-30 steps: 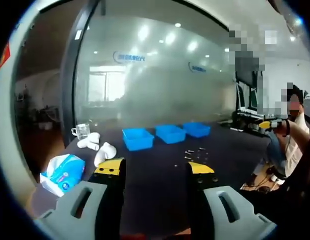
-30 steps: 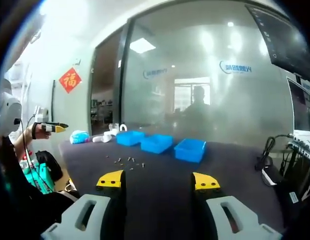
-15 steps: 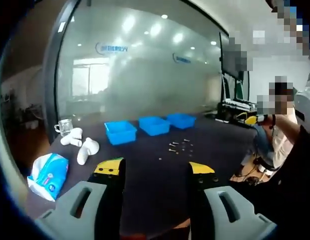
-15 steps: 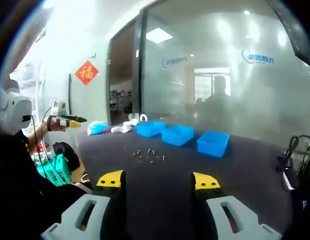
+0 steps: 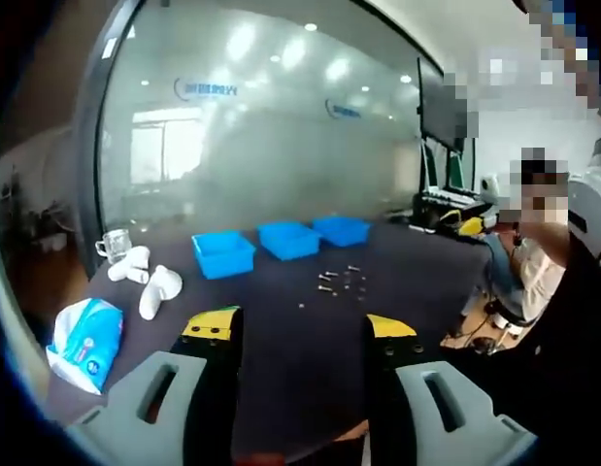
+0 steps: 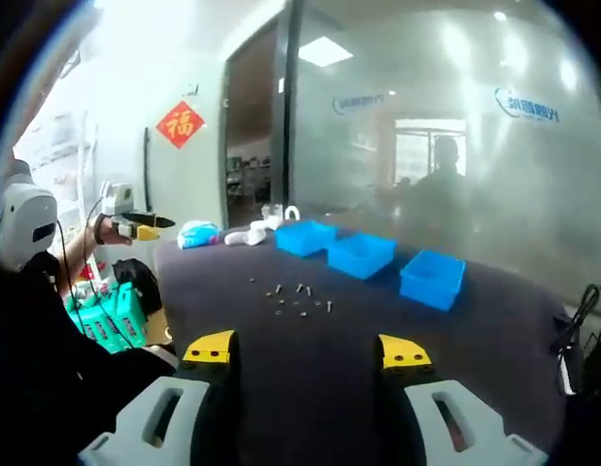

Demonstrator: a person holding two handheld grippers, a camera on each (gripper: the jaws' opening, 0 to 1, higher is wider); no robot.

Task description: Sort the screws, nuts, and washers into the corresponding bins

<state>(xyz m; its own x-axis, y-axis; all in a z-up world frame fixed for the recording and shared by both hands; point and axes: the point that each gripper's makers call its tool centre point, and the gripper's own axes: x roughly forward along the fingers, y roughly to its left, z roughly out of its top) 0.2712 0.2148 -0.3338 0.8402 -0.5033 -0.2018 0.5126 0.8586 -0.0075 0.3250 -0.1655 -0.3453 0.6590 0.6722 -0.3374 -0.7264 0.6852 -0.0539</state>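
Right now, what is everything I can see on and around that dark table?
bins: three, blue, in a row at the table's far side
small metal hardware: a scattered cluster, silvery, mid-table in front of the bins
white pipe fittings: a few, beside the end bin
glass mug: one, clear, behind the fittings
tissue pack: one, blue and white, at the table's edge
table: one, dark
left gripper: yellow-tipped jaws apart, empty
right gripper: yellow-tipped jaws apart, empty

Left gripper (image 5: 299, 325) above a dark table (image 5: 281, 340), jaws apart and empty; three blue bins (image 5: 281, 242) in a row behind scattered fasteners (image 5: 337, 282) (types indistinguishable); tissue pack (image 5: 83, 329) at left.
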